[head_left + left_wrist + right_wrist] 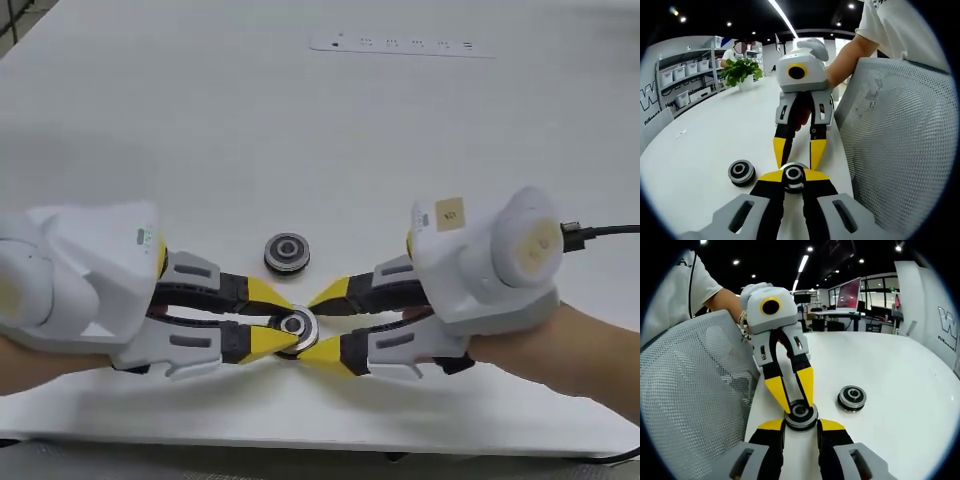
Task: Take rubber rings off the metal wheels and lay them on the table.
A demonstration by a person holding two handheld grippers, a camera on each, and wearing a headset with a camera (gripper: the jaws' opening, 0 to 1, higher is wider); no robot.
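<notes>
Left gripper: in from the left, jaws narrowed to a small gap, yellow tips pressed on either side of near wheel, low over the table's front edge. Far wheel: flat on white table, just behind the tips, touching neither gripper, dark rubber ring on its rim. Power strip: far back. Right gripper: in from the right, jaws likewise narrowed, clamped on the same near wheel.
</notes>
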